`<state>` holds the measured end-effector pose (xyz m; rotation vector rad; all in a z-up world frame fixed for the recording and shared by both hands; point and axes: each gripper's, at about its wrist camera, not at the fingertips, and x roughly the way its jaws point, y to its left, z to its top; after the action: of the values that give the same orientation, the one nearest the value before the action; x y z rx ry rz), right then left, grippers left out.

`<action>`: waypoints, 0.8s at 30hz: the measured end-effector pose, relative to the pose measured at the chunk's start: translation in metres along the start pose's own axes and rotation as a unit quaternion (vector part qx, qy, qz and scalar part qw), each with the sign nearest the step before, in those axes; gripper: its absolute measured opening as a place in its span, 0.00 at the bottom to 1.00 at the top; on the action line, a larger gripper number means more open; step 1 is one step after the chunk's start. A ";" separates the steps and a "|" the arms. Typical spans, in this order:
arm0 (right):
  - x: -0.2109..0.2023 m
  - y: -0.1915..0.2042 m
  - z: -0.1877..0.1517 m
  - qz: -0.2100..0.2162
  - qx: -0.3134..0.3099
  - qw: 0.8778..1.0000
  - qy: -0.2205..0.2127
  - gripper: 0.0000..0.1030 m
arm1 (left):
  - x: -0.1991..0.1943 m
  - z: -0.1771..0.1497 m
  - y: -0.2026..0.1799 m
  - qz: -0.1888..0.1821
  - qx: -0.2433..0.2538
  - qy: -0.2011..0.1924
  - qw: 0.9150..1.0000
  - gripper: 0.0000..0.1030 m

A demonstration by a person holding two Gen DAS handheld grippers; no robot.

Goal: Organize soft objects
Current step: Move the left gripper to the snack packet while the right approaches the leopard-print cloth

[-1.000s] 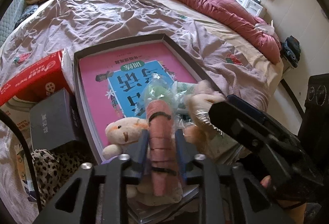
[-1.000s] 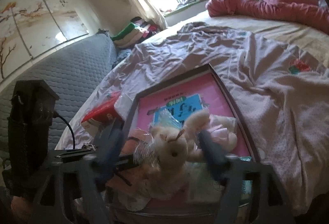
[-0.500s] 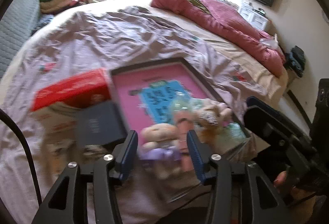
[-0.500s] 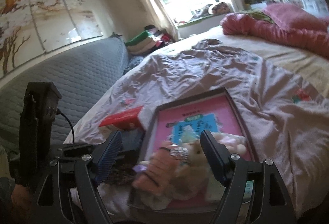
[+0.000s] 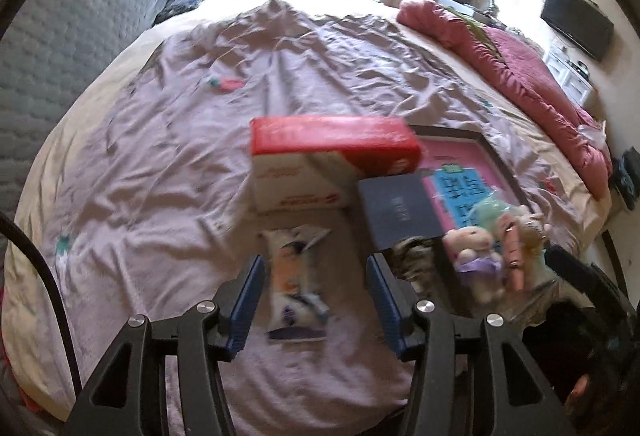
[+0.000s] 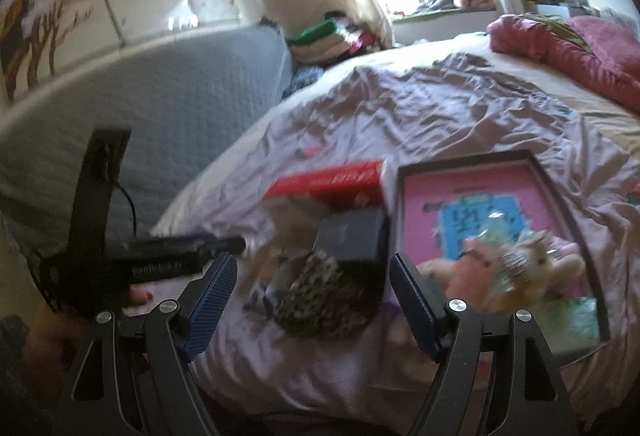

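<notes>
Several small plush toys [image 5: 492, 252] lie in a dark-rimmed tray [image 5: 472, 134] with a pink book inside, on the bed; they also show in the right wrist view [image 6: 516, 268]. My left gripper [image 5: 316, 300] is open and empty above a white soft packet [image 5: 292, 276]. My right gripper [image 6: 312, 296] is open and empty above a leopard-print soft item [image 6: 320, 296], which also shows in the left wrist view [image 5: 412, 256]. The tray's rim also shows in the right wrist view [image 6: 464, 160].
A red and white box [image 5: 320, 164] and a dark grey box [image 5: 400, 212] stand left of the tray. The wrinkled mauve sheet [image 5: 180, 156] covers the bed. A red quilt [image 5: 520, 68] lies at the far right. A grey padded headboard [image 6: 160, 96] is at the left.
Both grippers have opened and swung left, away from the tray. The left let go of the carrot-shaped plush, the right of the bear plush; both toys now lie in the tray.
</notes>
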<state>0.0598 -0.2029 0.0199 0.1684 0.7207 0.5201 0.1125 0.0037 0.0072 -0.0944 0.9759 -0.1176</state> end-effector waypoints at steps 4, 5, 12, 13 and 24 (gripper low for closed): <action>0.031 0.019 -0.011 -0.029 -0.024 0.999 0.039 0.78 | 0.015 -0.010 0.017 -0.005 -0.015 0.012 1.000 0.51; 0.038 0.021 -0.014 -0.034 -0.025 0.998 0.050 0.78 | 0.020 -0.012 0.020 -0.009 -0.019 0.017 1.000 0.51; 0.084 0.020 -0.022 -0.065 -0.033 0.993 0.090 0.78 | 0.046 -0.021 0.037 -0.020 -0.037 0.038 0.998 0.51; 0.090 0.021 -0.023 -0.072 -0.039 0.992 0.093 0.78 | 0.049 -0.022 0.039 -0.020 -0.040 0.041 0.998 0.51; 0.138 0.013 -0.031 -0.101 -0.072 0.982 0.143 0.33 | 0.075 -0.022 0.038 -0.038 -0.038 0.061 0.997 0.51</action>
<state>0.1216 -0.1223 -0.0801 -0.1171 0.9642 0.4036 0.1383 0.0297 -0.0712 -0.1967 1.0991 -0.1583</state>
